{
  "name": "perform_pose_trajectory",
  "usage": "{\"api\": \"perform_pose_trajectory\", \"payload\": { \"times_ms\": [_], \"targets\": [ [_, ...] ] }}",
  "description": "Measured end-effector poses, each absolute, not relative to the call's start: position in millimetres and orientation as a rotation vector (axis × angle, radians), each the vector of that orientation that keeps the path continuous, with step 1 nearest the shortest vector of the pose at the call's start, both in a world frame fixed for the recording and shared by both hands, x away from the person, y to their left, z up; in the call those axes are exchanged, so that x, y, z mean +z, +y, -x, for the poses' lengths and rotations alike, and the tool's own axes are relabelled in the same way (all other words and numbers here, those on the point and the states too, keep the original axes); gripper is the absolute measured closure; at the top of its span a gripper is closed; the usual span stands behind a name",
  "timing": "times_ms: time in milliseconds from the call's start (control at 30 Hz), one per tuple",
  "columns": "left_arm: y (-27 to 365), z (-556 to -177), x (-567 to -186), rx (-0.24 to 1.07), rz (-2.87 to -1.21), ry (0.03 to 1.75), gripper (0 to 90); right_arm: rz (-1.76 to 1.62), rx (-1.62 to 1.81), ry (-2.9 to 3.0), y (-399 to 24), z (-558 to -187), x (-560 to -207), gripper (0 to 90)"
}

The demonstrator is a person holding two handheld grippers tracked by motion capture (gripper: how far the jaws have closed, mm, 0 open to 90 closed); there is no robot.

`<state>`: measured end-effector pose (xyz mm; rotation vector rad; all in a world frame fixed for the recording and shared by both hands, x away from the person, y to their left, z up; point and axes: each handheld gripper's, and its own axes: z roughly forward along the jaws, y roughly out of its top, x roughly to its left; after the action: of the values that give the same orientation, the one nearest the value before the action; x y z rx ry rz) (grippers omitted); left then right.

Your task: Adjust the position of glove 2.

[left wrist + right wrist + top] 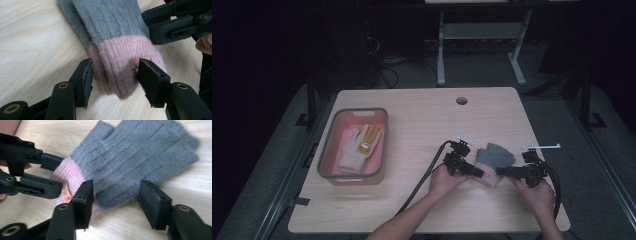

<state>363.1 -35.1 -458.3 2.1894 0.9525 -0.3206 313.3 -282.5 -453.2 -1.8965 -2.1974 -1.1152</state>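
Note:
A grey knit glove [495, 154] with a pink cuff [117, 65] lies flat on the wooden table [422, 120], right of centre. In the left gripper view, my left gripper [113, 80] is open, its jaws straddling the cuff end, with a small orange label [136, 62] beside the right jaw. My right gripper [115, 200] is also open, its jaws astride the glove's lower edge where grey [140, 152] meets pink. In the high view, the left gripper [479, 172] and right gripper [501, 171] face each other across the cuff, almost touching.
A pink bin with a grey rim [324, 150] stands at the table's left and holds a white and yellow work glove [359, 145]. A round cable hole [461, 100] sits near the far edge. A white desk frame [482, 30] stands on the floor beyond.

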Motion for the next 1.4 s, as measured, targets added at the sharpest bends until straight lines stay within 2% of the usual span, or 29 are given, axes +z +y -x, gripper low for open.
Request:
{"api": "perform_pose_trajectory", "payload": {
  "times_ms": [400,667,967,1133,1233,1400],
  "targets": [
    [-36,-366,-462,-0.378,-2.168,0.974,46.0,1.922,-1.125,-2.095,-281,-315,-462,41.4],
    [-35,-366,-463,-0.385,-2.174,0.96,48.5,1.938,-1.153,-2.055,-280,-316,-464,43.4],
    [-36,-366,-464,-0.402,-2.161,0.973,53.5,1.928,-1.206,-1.938,-279,-321,-471,57.0],
    [-34,-368,-466,-0.447,-2.119,1.003,57.7,1.899,-1.219,-1.886,-279,-325,-475,61.6],
    [-30,-370,-469,-0.483,-2.085,1.018,60.2,1.871,-1.249,-1.893,-280,-326,-476,68.2],
    [-27,-371,-470,-0.497,-2.06,1.015,63.1,1.85,-1.257,-1.947,-279,-325,-471,72.2]
  ]
}}
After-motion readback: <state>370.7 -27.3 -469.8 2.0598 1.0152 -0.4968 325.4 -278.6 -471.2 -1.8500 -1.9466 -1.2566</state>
